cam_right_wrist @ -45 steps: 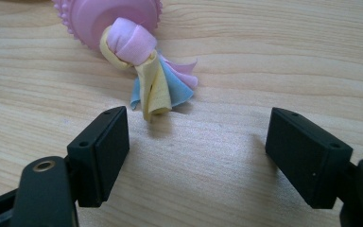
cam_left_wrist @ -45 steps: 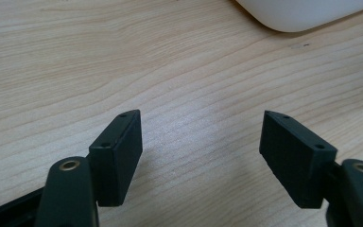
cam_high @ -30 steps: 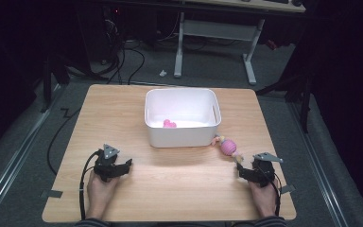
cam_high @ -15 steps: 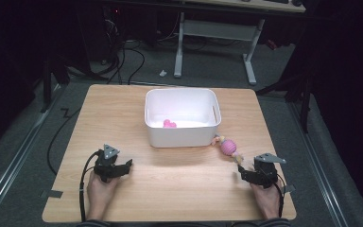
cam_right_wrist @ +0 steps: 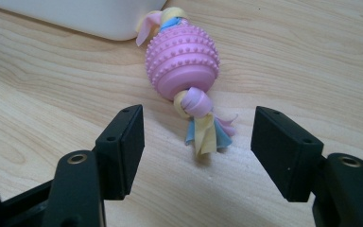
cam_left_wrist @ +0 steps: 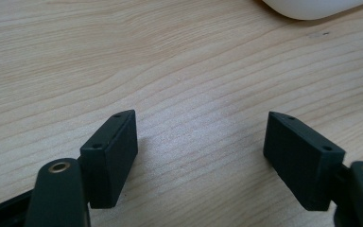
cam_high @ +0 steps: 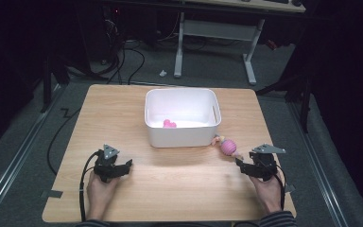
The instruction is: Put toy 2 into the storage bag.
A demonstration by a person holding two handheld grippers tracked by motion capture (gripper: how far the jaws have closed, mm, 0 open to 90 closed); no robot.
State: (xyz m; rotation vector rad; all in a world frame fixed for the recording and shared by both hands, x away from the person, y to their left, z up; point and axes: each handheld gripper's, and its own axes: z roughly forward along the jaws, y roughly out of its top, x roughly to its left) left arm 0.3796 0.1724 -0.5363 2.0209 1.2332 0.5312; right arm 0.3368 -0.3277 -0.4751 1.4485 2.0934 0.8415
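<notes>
A pink knobbly ball toy with pastel cloth tassels lies on the table by the front right corner of the white bin. In the right gripper view the toy lies just ahead of my right gripper, its near tassel reaching toward the gap. The jaws have just been closing, but they stand apart and press on nothing. From above, the right gripper points at the toy from the right front. My left gripper rests at the front left, jaws open over bare wood.
A small pink thing lies inside the bin. The wooden table has free room in front of the bin and between the hands. Cables, a desk frame and dark floor surround the table.
The right gripper has lifted a little off the table beside the toy. The left hand and the toy have not moved.
</notes>
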